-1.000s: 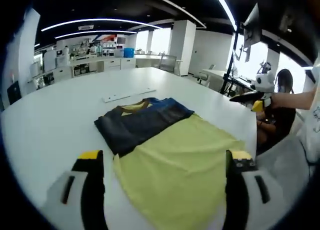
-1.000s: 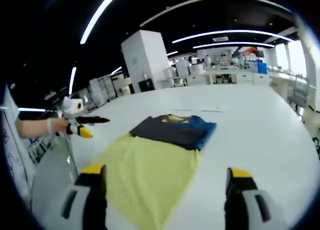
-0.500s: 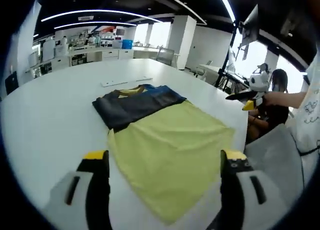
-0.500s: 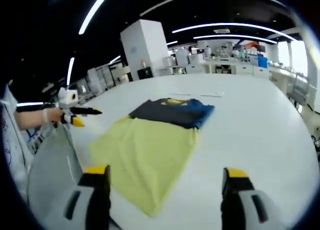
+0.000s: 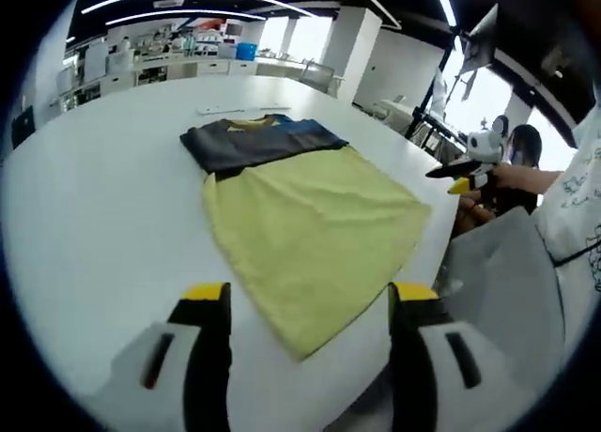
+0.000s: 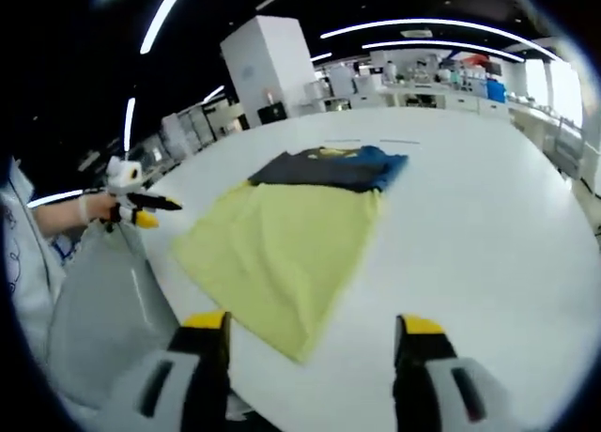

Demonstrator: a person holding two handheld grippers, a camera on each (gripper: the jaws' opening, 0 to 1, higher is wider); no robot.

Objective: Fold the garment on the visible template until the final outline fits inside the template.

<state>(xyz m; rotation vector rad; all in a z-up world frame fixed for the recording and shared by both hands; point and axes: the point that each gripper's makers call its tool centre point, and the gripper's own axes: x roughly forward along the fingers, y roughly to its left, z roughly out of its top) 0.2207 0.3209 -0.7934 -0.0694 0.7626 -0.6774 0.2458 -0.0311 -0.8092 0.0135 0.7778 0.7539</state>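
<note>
**Both grippers open, hem corner of the shirt lying ahead**

The yellow T-shirt (image 5: pixel 315 230) lies flat on the white table (image 5: pixel 84 216), its dark folded upper part (image 5: pixel 254 139) in the upper middle of the left gripper view. Its long axis runs from that dark end down toward the lower middle of the frame, ending in a hem corner just above the gap between the jaws.

The left gripper (image 5: pixel 308 305) is spread wide and holds nothing. The right gripper (image 6: pixel 315 331) is likewise wide open and empty, and the same corner sits just above its left jaw. In the right gripper view the shirt spans the centre, dark end at upper middle. Both grippers look about equally near the hem, which seems the likely next hold.
</note>
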